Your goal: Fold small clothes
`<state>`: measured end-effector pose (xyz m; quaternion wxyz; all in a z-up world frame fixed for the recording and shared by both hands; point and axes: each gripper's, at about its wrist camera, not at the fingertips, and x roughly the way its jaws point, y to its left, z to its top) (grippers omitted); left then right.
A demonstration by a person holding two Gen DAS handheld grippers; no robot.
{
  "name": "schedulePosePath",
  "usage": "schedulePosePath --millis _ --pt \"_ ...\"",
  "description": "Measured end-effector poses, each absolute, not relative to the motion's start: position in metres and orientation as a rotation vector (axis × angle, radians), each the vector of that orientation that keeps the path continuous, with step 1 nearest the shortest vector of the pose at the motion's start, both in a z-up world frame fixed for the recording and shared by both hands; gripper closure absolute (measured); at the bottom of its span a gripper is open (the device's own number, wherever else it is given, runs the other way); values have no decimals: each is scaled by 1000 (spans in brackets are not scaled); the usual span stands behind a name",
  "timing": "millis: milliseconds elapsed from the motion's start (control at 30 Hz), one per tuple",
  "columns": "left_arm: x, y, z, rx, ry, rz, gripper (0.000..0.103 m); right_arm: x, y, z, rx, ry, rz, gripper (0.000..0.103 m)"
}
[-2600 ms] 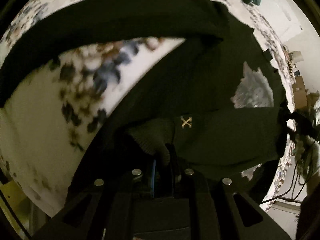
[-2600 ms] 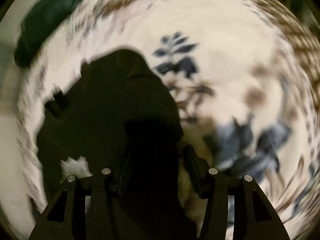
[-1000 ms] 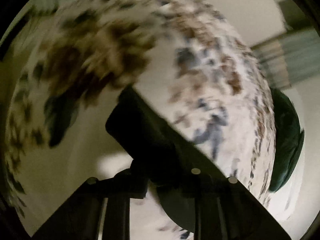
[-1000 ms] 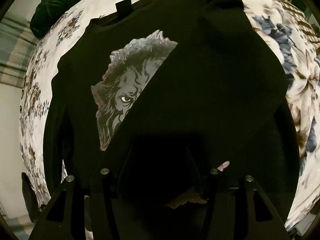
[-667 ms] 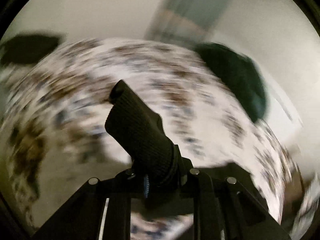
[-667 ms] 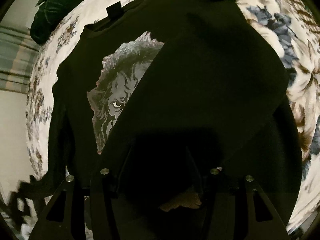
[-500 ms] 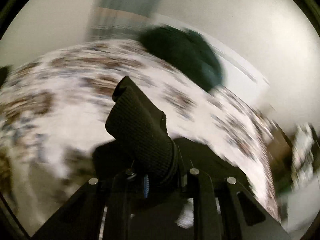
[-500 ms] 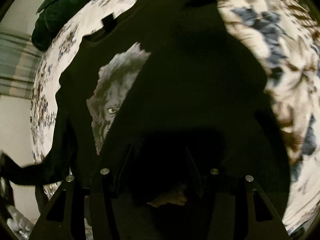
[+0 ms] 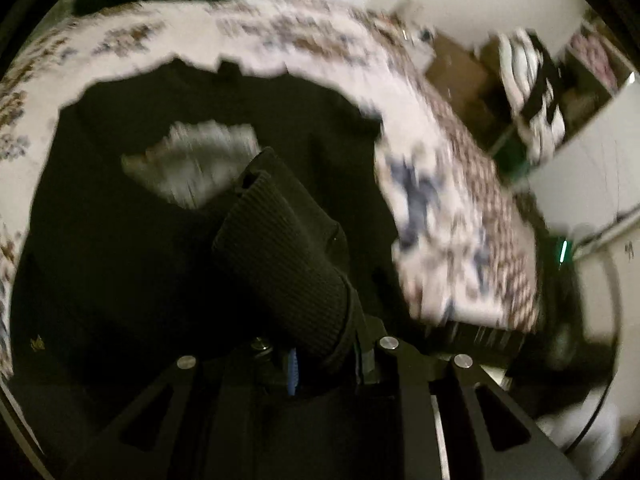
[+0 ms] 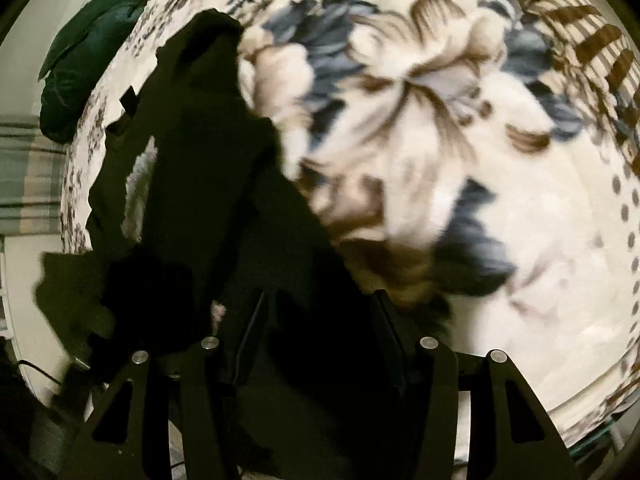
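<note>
Your left tool (image 9: 320, 356) is pinching the ribbed cuff (image 9: 280, 264) of the black sweater (image 9: 120, 248), which lies on the floral bed cover (image 9: 460, 216); grey print (image 9: 192, 160) at 11 o'clock of the cuff. Your right tool (image 10: 316, 344) is half spread over dark fabric; can't tell if it's gripping. Green pillow (image 10: 92, 56) at 10 o'clock.

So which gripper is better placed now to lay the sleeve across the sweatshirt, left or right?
Left. The left gripper is shut on the ribbed cuff, above the sweatshirt body. The right gripper sits at the sweatshirt's edge beside the floral blanket, its jaws apart.
</note>
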<state>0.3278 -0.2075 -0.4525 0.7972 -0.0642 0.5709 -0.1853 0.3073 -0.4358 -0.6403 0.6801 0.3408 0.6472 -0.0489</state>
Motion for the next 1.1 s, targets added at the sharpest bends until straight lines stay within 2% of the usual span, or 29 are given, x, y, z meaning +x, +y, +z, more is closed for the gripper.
schedulePosePath --millis 133,200,233,267,333,533,800,867,1100 --pt "303 -205 -468 -69 1332 -406 79 305 -439 -646 767 1475 -47 47" --pt "291 -192 -469 -73 1360 -390 58 307 -437 -641 771 1472 -6 47" --pt "286 -182 -467 -83 1364 -376 28 309 -435 -637 782 1465 18 47" --pt "283 -173 -465 -101 1372 -366 7 311 -434 -633 795 1453 45 45" --pt "276 -150 -456 -138 1376 -327 5 318 -429 -622 800 1430 94 41" --pt "277 -73 -443 -218 1364 -101 5 368 -372 -604 688 1434 276 41" --pt "324 16 -469 -198 1321 160 5 406 -266 -666 410 1695 431 43" --pt "328 26 -475 -232 1320 151 5 398 -266 -661 406 1667 434 97" --pt "321 37 -502 -278 1395 146 5 359 -302 -647 495 1665 314 98"
